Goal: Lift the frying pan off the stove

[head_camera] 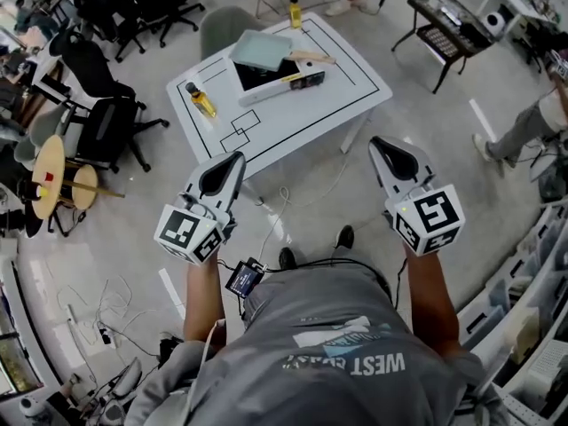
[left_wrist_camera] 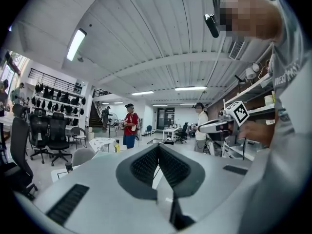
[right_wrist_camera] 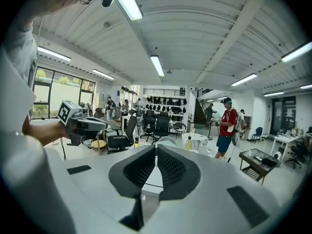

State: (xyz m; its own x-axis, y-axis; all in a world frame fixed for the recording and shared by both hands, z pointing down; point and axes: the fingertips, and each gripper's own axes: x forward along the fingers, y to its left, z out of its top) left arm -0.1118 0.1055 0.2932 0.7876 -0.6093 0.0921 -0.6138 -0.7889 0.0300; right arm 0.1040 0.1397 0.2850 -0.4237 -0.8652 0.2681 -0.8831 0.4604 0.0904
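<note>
Head view: the frying pan (head_camera: pixel 262 50) sits on the stove (head_camera: pixel 280 78) towards the far side of the white table (head_camera: pixel 346 87), its wooden handle (head_camera: pixel 312 58) pointing to the person's right. Both grippers are held near the body, well apart from table and pan. Assessment: the task is at the approach stage and no contact has been made. The next move calls for closing in on the table, parting one gripper's jaws and lining them up across the handle; the right gripper (head_camera: pixel 383 146) appears better placed for this. The left gripper (head_camera: pixel 232 162) is likewise clear of everything. Left gripper view: the left gripper (left_wrist_camera: pixel 157 147) has its jaws clenched tip to tip, with nothing between them. Right gripper view: the right gripper (right_wrist_camera: pixel 156 147) is likewise closed at the tips, holding and touching nothing.
</note>
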